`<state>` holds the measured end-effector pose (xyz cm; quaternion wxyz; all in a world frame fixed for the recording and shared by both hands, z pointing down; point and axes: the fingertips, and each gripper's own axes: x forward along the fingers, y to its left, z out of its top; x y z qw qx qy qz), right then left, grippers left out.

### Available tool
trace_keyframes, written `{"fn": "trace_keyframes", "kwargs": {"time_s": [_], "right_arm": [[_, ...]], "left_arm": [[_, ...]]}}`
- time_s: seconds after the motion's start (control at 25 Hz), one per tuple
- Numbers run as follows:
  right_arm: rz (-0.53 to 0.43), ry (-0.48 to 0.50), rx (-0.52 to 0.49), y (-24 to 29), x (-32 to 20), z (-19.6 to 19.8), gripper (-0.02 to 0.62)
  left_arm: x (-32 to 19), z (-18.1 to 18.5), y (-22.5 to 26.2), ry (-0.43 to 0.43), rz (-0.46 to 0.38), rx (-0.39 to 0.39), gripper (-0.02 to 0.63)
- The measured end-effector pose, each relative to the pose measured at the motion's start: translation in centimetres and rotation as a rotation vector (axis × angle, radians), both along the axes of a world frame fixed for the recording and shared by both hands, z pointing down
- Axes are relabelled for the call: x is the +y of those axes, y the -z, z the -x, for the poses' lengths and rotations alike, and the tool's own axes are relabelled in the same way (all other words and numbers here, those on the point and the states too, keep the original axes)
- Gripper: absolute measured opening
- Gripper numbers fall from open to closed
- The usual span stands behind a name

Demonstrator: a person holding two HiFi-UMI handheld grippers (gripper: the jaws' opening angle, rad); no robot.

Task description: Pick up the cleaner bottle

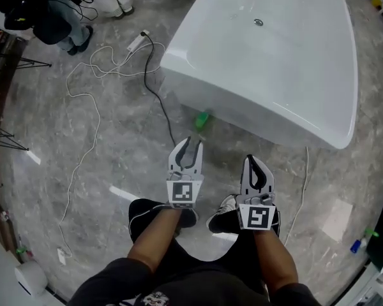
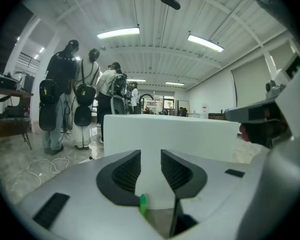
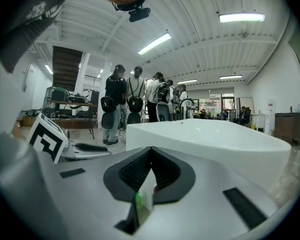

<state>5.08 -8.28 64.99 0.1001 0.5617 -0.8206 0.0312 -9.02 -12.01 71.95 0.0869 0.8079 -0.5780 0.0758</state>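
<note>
The cleaner bottle (image 1: 202, 120) is small and green, and it stands on the grey stone floor against the near side of a white bathtub (image 1: 319, 94). My left gripper (image 1: 190, 143) hovers just short of the bottle and points at it. Its jaws are parted and nothing sits between them. In the left gripper view the bottle (image 2: 143, 202) shows as a green sliver low in the gap of the left gripper (image 2: 150, 155), still some way ahead. My right gripper (image 1: 251, 160) hangs to the right, level with the left one, and its jaws meet at the tips (image 3: 151, 150) with nothing in them.
White and black cables (image 1: 83, 107) and a power strip (image 1: 137, 41) lie on the floor to the left. Several people (image 1: 83, 5) stand at the far left, beside a wooden table. My shoes (image 1: 225, 206) are under the grippers. A blue bottle (image 1: 357, 245) stands at the lower right.
</note>
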Motion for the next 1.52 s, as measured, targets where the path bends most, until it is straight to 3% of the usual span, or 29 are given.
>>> {"fn": "trace_keyframes", "kwargs": {"time_s": [0.2,0.48,0.76,1.04,1.52], "right_arm": [[-0.034,0.025,-0.003,-7.1,-1.4,0.2,0.015],[-0.037,0.06,0.035,-18.0,-2.1,0.2,0.015],[-0.033,0.102,0.031,-23.7,-1.6,1.1,0.015],[-0.027,0.111,0.019,-25.4,-1.1,1.3,0.015],[0.007,0.115,0.029,-26.8,-0.4,1.2,0.015]], "left_arm": [[-1.3,0.0,-10.3,0.005,-0.025,-0.034,0.209],[-3.0,0.3,-26.5,0.009,0.027,-0.042,0.244],[-6.9,-0.6,-37.2,-0.013,0.061,-0.065,0.285],[-9.9,-1.2,-42.6,-0.056,0.079,-0.096,0.298],[-14.3,-3.9,-44.4,-0.103,0.038,-0.098,0.305]]}}
